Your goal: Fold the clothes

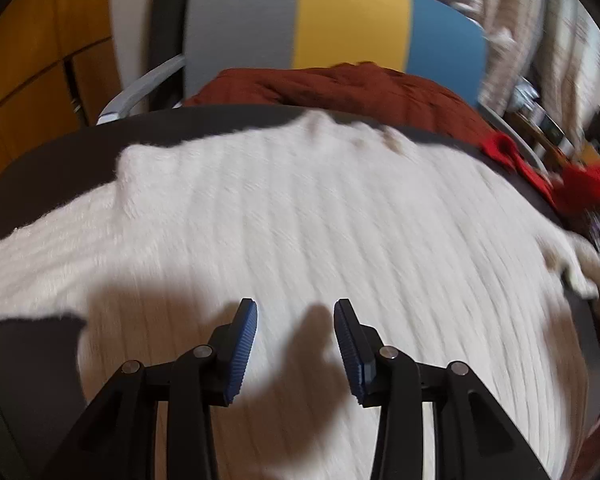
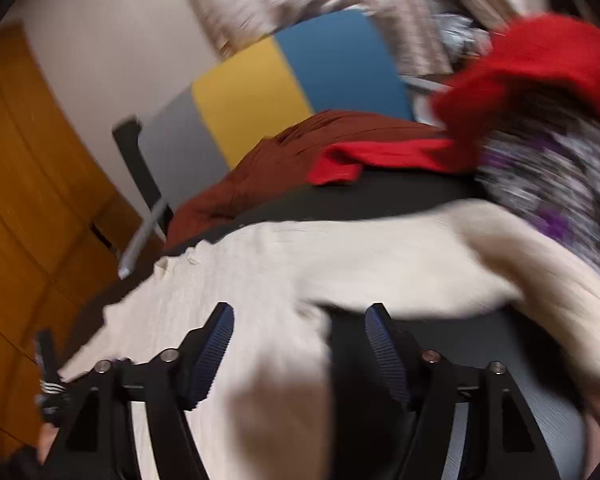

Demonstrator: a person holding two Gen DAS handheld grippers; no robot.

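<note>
A cream ribbed knit sweater (image 1: 300, 208) lies spread flat on the dark table (image 1: 60, 140). My left gripper (image 1: 296, 308) is open and empty, hovering just above the middle of the sweater. In the right wrist view the same sweater (image 2: 300, 264) lies with one sleeve stretching to the right. My right gripper (image 2: 300, 312) is open and empty above the sweater's edge near the sleeve's base. Both views are blurred by motion.
A rust-brown garment (image 1: 340, 88) lies on a chair with a grey, yellow and blue back (image 1: 340, 16) behind the table. A red garment (image 2: 532, 64) and a purple patterned one (image 2: 560, 168) are piled at the right. Wooden cabinets (image 2: 20, 200) stand at the left.
</note>
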